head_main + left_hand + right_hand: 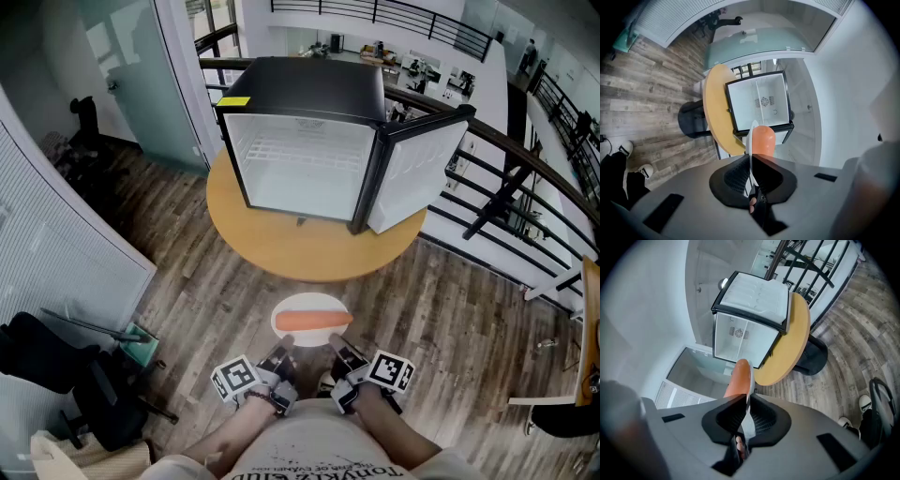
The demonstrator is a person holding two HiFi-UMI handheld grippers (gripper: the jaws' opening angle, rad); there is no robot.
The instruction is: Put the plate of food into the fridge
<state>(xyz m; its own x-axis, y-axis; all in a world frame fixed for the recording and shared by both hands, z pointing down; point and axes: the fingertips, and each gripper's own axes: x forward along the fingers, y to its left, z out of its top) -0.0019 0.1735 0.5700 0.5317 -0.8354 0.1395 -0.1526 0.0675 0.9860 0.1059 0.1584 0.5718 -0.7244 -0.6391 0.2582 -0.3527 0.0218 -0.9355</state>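
Observation:
A white plate (291, 327) carrying a long orange piece of food (314, 320) is held level above the wooden floor, short of the round table (281, 253). My left gripper (279, 360) is shut on the plate's near left rim and my right gripper (343, 359) on its near right rim. In the left gripper view the plate (751, 147) shows edge-on between the jaws of that gripper (751, 180), with the food (763, 139) beyond. The right gripper view shows the same: plate (749, 380), food (739, 378), gripper (744, 420). On the table stands the black mini fridge (305, 94), empty inside.
The fridge door (417, 169) hangs open to the right. A black railing (511, 183) runs behind and right of the table. A glass partition (141, 66) stands at the back left. A black office chair (56, 361) and clutter sit at the lower left.

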